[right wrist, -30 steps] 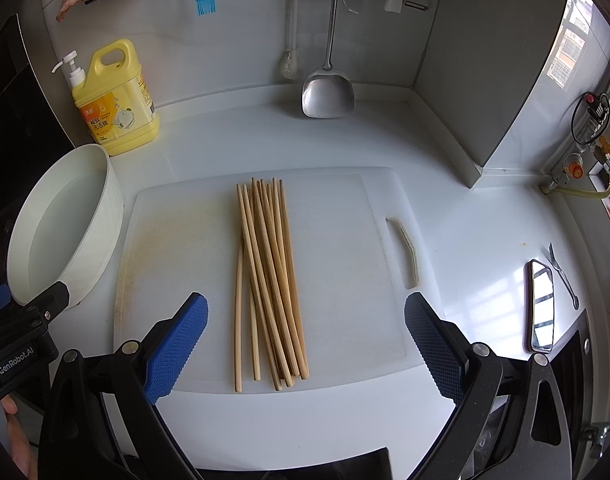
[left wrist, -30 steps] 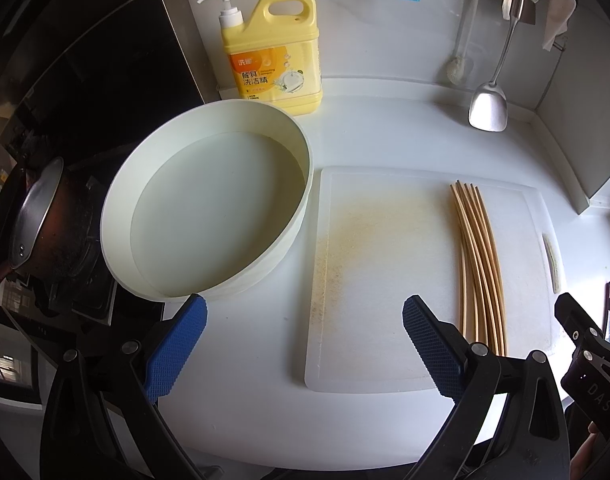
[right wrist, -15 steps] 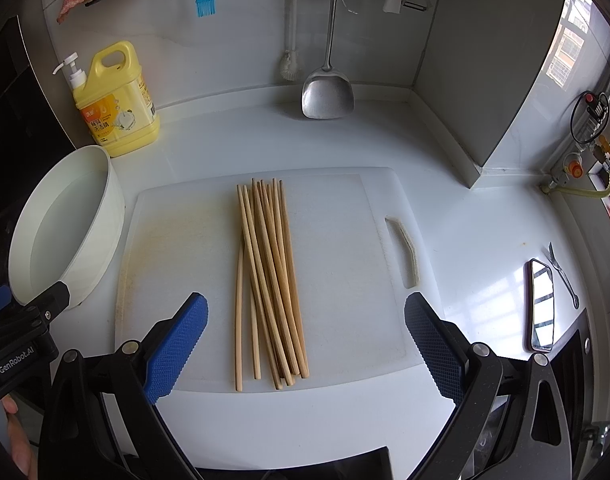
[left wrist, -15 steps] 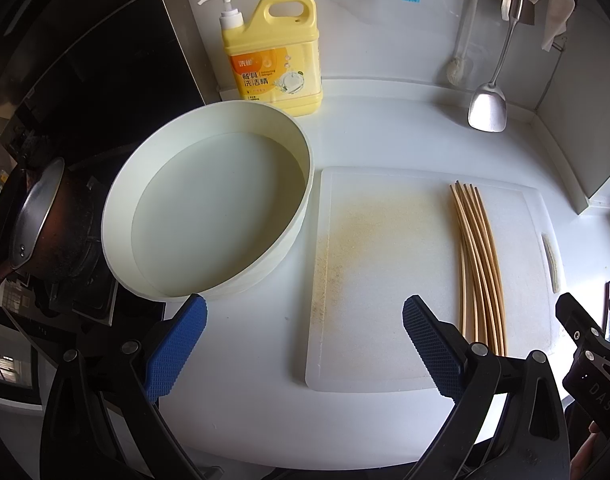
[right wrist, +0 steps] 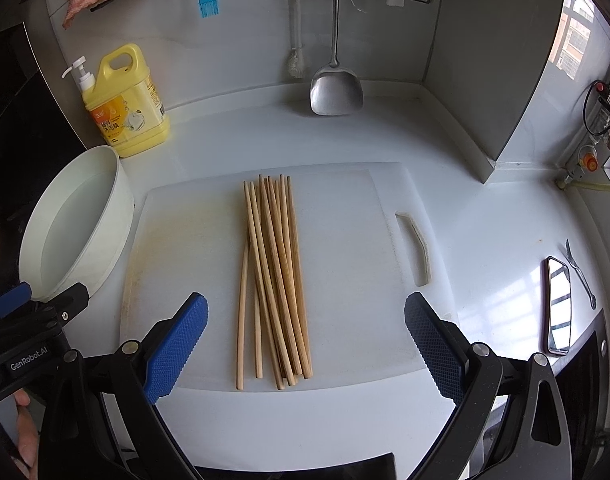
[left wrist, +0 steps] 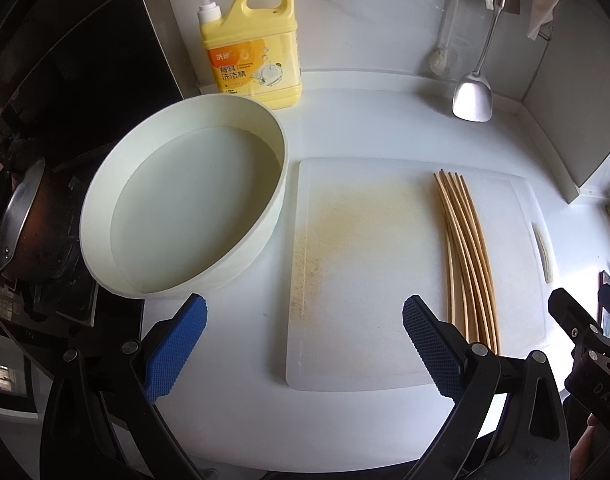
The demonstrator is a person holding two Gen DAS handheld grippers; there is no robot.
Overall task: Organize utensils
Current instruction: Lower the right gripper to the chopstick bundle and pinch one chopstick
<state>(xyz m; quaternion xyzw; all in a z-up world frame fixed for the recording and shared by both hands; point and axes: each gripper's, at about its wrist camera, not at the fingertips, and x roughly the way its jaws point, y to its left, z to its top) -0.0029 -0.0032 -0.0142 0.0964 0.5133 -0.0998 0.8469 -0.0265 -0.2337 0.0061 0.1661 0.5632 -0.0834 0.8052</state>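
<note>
Bundle of pale wooden chopsticks (right wrist: 273, 276) lies lengthwise on the white plastic cutting board (right wrist: 345, 240), likely for gathering; right claw (right wrist: 305, 344) and left claw (left wrist: 303, 350) gape wide, empty.

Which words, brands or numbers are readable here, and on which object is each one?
"GenRobot.AI": on the left gripper body, seen from the right wrist.
"DAS": on the right gripper body, seen from the left wrist.
"餐具洗洁精": on the yellow detergent bottle label.
The bottle's small brand mark and fine print are too blurred to read.

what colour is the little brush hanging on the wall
Blue; the brush shows best in the right wrist view.
</note>
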